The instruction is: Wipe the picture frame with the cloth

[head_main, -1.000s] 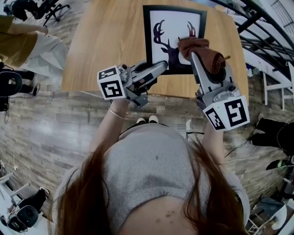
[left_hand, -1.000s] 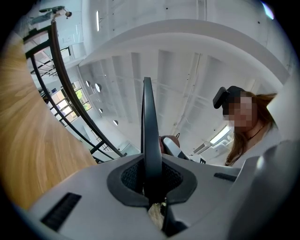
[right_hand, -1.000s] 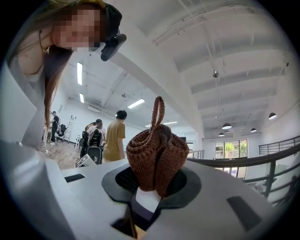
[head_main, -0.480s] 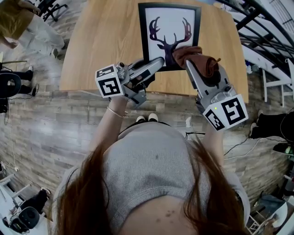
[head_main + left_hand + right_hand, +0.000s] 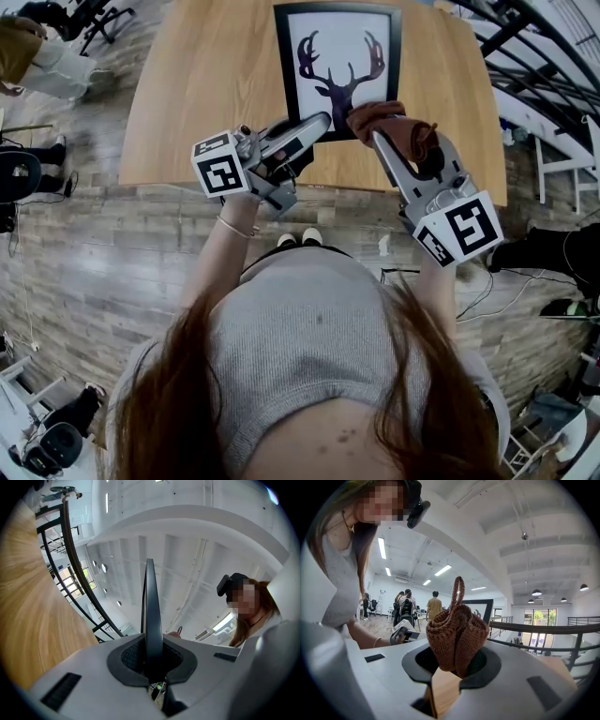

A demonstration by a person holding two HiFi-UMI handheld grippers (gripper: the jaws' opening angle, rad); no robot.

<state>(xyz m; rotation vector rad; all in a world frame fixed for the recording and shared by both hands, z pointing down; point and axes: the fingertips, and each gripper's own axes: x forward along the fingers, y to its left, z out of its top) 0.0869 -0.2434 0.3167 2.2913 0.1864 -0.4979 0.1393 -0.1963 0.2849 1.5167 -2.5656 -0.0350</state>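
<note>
The black picture frame with a deer silhouette is held over the wooden table. My left gripper is shut on its lower left edge. In the left gripper view the frame shows edge-on as a thin dark blade between the closed jaws of the left gripper. My right gripper is shut on a brown knitted cloth, which lies against the frame's lower right corner. In the right gripper view the bunched cloth sticks up from the right gripper, with the frame behind it.
A metal railing runs along the table's right side. Office chairs and a seated person are at the far left. Cables lie on the plank floor. Several people stand in the background.
The right gripper has sunk, taking the cloth from the right middle of the picture down to its lower right corner. The frame has drifted slightly left in the head view. The left gripper keeps its grip.
</note>
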